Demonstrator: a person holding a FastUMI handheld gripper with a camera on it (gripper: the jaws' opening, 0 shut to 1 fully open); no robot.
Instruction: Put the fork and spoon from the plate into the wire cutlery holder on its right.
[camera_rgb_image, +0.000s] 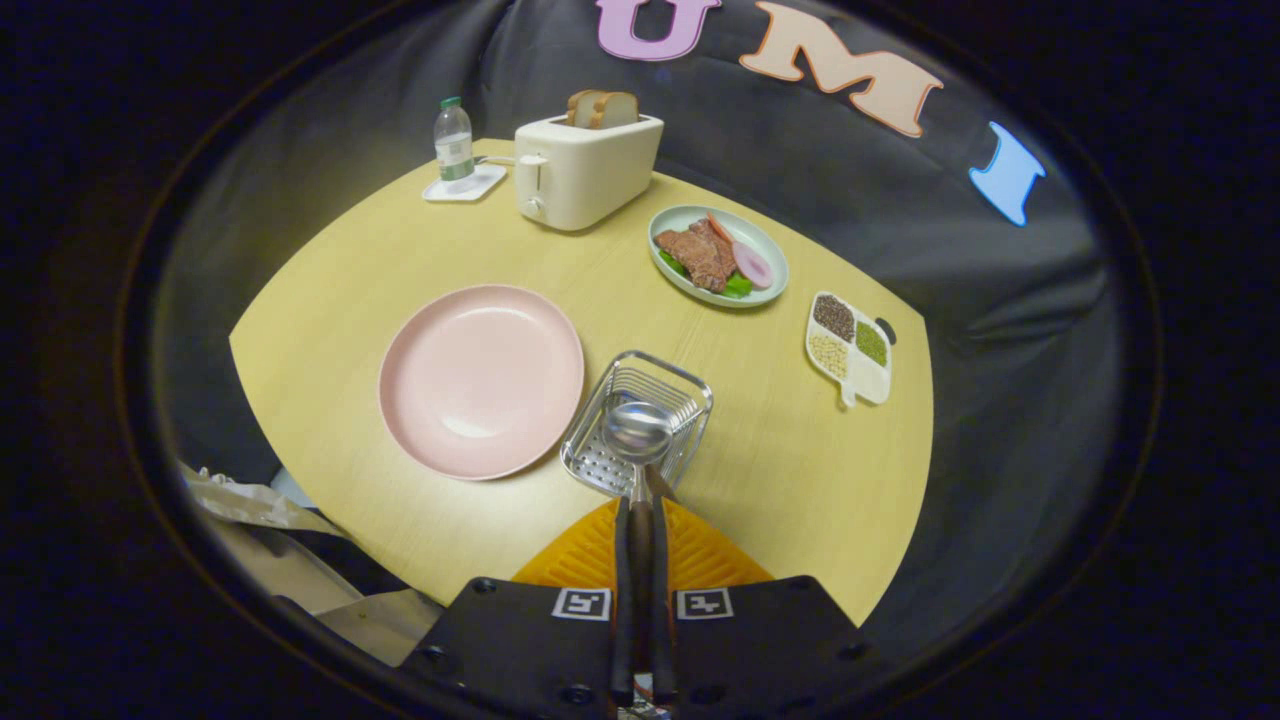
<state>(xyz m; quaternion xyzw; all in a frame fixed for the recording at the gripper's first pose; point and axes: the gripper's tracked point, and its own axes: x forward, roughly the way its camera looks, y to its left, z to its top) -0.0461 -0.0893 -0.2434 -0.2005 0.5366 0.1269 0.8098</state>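
Steel spoon (640, 440) clamped between fingers (622, 560), bowl over wire holder (680, 392).

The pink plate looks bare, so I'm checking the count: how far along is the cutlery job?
The pink plate holds no cutlery now. In hand: the gripper is shut on the spoon, its bowl over the wire cutlery holder. Left: lowering and releasing it. I cannot make out a fork in the holder, so that half is unconfirmed.

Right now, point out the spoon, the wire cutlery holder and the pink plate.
spoon (638, 432): gripper view, on its bowl, handle clamped between the jaws.
wire cutlery holder (690, 392): gripper view, on its far rim.
pink plate (481, 380): gripper view, on its bare centre.
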